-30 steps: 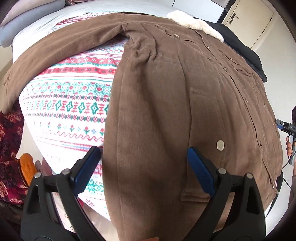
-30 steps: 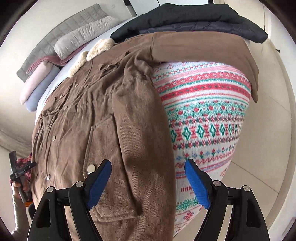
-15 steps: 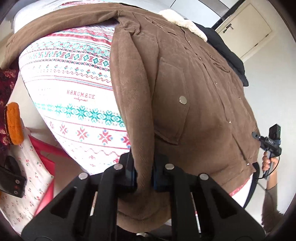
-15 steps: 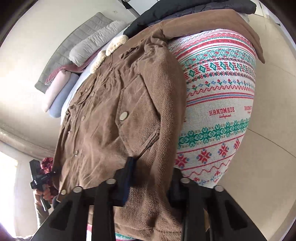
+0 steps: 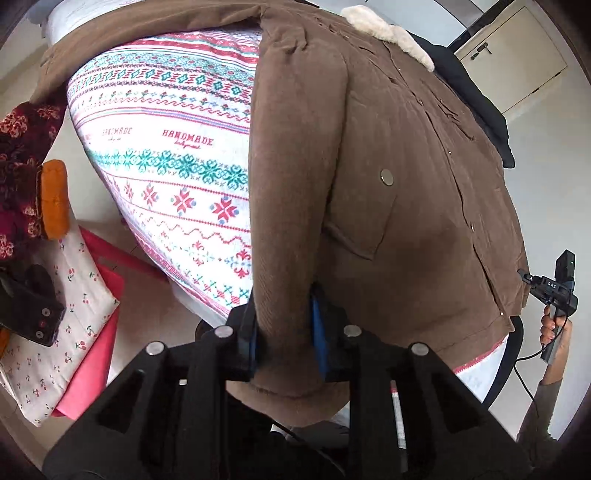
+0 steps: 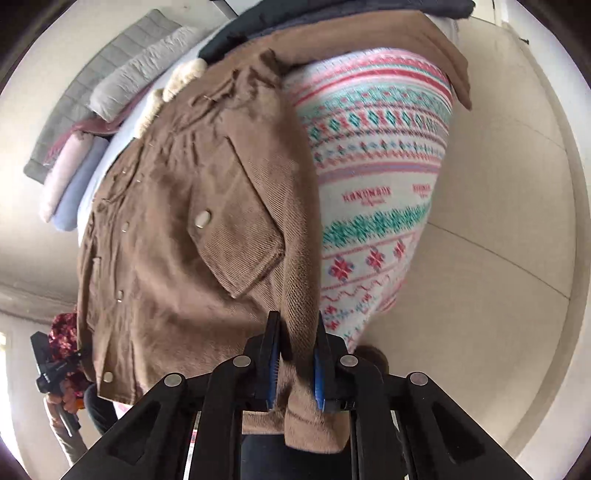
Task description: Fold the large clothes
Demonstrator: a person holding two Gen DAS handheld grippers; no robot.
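Brown corduroy jacket [image 5: 399, 206] ran lengthwise away from both grippers toward its fleece collar [image 5: 388, 33]. Left gripper [image 5: 282, 336] and right gripper [image 6: 293, 363], jaws having just eased slightly wider, each clamped a hem-side fold, equally near.

Patterned bedspread [image 5: 177, 155], white with red and teal bands and the printed word HANDMADE, covering the bed. Black garment [image 5: 476, 107] at 1 o'clock; cream cabinet door [image 5: 517, 59] behind it. Floral maroon fabric [image 5: 22, 166] with an orange cuff [image 5: 53, 199] at 9 o'clock. Cherry-print cloth [image 5: 62, 314] over a pink sheet [image 5: 96, 354] at 8 o'clock. Stacked folded bedding [image 6: 96, 122] at 10 o'clock, right view.
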